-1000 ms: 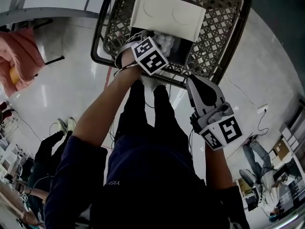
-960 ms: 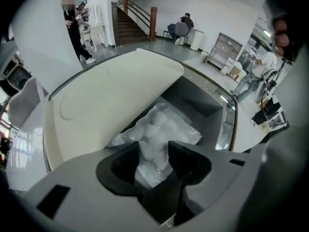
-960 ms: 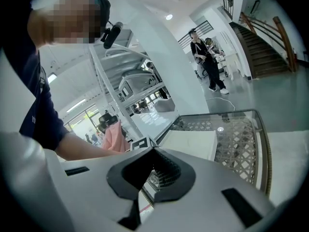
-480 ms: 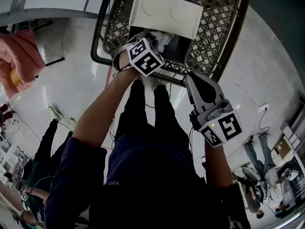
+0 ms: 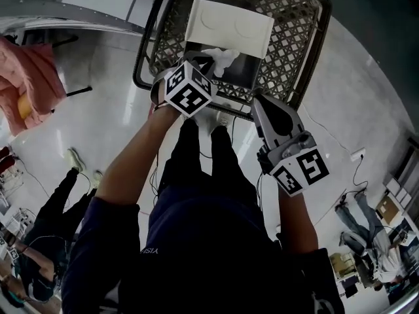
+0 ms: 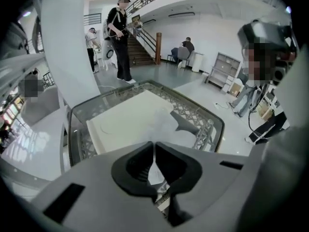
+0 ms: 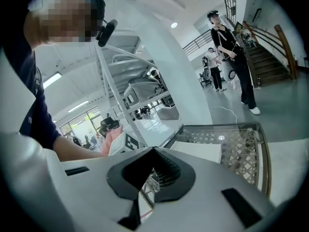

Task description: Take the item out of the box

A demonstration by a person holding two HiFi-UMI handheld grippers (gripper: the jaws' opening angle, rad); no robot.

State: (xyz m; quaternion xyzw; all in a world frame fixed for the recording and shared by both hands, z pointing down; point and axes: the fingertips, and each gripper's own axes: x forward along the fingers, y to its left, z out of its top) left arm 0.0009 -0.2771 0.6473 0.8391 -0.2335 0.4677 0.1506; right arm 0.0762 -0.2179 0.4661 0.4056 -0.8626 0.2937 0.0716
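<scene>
Head view first: mesh basket (image 5: pixel 298 51) stands on the pale floor, and inside it sits the open box (image 5: pixel 247 72) with its white lid (image 5: pixel 229 26) folded back. The left gripper (image 5: pixel 208 63) reaches down over the basket's near rim, marker cube (image 5: pixel 189 89) up, and the crumpled white item (image 5: pixel 221 57) sits at its tips over the box's dark inside; whether it is fully clear of the box cannot be told. The right gripper (image 5: pixel 260 104) hangs just outside the near rim, apart from the box

Left gripper view: the left gripper (image 6: pixel 154 146) has just been closing its jaws, and they now pinch the item (image 6: pixel 166 124) – thin white material shows in the slit between the pads. Beyond lie the lid (image 6: pixel 123 120) and the basket (image 6: pixel 205 122)

Right gripper view: the right gripper (image 7: pixel 154 151) has its jaws together with nothing between them – only the basket (image 7: pixel 241 149) and the lid (image 7: pixel 200 151) show ahead, with the other gripper's marker cube (image 7: pixel 126 141) to the left
</scene>
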